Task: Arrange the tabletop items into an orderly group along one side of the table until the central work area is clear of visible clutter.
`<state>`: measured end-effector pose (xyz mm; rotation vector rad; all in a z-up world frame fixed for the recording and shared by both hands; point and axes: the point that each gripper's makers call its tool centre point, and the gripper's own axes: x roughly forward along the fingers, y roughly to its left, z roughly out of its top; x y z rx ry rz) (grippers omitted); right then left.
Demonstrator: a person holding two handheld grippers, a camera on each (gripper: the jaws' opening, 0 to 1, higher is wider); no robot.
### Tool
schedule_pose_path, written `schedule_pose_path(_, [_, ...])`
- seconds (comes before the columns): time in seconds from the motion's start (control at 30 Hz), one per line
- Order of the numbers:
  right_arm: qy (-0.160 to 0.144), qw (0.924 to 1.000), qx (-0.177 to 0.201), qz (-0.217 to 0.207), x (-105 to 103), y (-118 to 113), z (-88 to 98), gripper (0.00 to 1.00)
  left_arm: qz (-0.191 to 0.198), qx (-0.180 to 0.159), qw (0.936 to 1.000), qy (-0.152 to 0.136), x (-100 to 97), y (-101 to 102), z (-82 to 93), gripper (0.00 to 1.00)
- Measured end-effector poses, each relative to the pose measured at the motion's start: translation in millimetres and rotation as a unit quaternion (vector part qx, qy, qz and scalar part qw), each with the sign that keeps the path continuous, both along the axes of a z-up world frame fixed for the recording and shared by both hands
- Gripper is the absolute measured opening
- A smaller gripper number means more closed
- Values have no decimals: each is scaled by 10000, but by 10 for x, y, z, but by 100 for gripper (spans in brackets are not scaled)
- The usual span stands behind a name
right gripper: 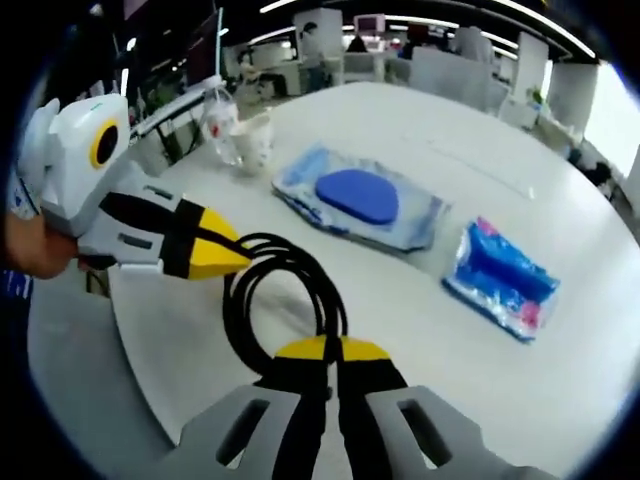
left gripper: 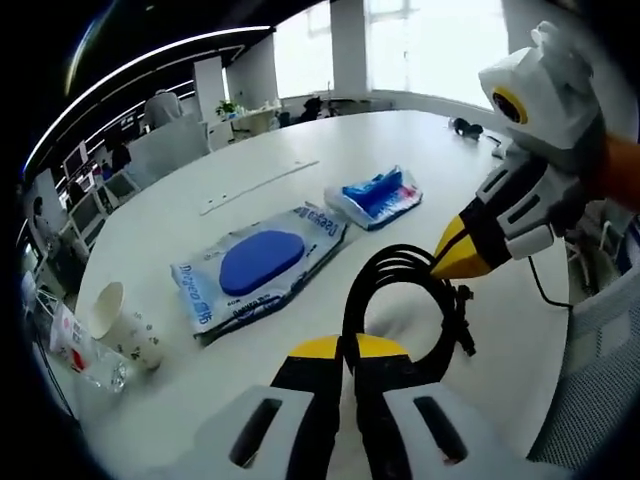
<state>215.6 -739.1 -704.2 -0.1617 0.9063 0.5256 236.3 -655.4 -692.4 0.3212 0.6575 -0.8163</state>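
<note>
Black cable (left gripper: 400, 300), coiled in loops, sits on the white table (left gripper: 250, 180) near its edge, w/ both grippers pinched on it. In the left gripper view the left gripper (left gripper: 348, 350) rises from the bottom, yellow-tipped jaws pressed together on a strand of the loop; the right gripper (left gripper: 450, 262) comes in from the right, its yellow tips closed to a point & touching the far side of the coil, a hand behind it at the frame edge. In the right gripper view the same cable (right gripper: 285, 290) loops up from the right gripper (right gripper: 335, 350), jaws clamped together on the strand, while the left gripper (right gripper: 225, 255) reaches in from the left w/ tips closed against the loop's upper part. Beyond the cable, approx mid-table, lies a flat wet-wipes pack (left gripper: 260, 265) w/ a blue oval lid, and just beside it a smaller blue & pink tissue pack (left gripper: 378, 195); the two are close but apart. Same pair in the right gripper view: wipes pack (right gripper: 360, 200), tissue pack (right gripper: 500, 275). Near the table edge stands a paper cup (left gripper: 120, 320), upright, w/ a clear plastic bottle (left gripper: 85, 350) lying just beside it. A thin white strip (left gripper: 255, 185) lies further back on the table. Office desks & chairs in the bkgd, windows bright.
</note>
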Motion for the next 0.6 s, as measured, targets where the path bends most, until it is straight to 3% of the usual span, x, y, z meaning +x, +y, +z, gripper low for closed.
schedule_pose_path(0.2, [-19,9997,173,184,71,64,-38,0,262,118,9995,143,54,68,-61,2])
schedule_pose_path(0.6, [41,9990,303,335,170,7,-177,0,383,238,9982,389,161,6,-214,2])
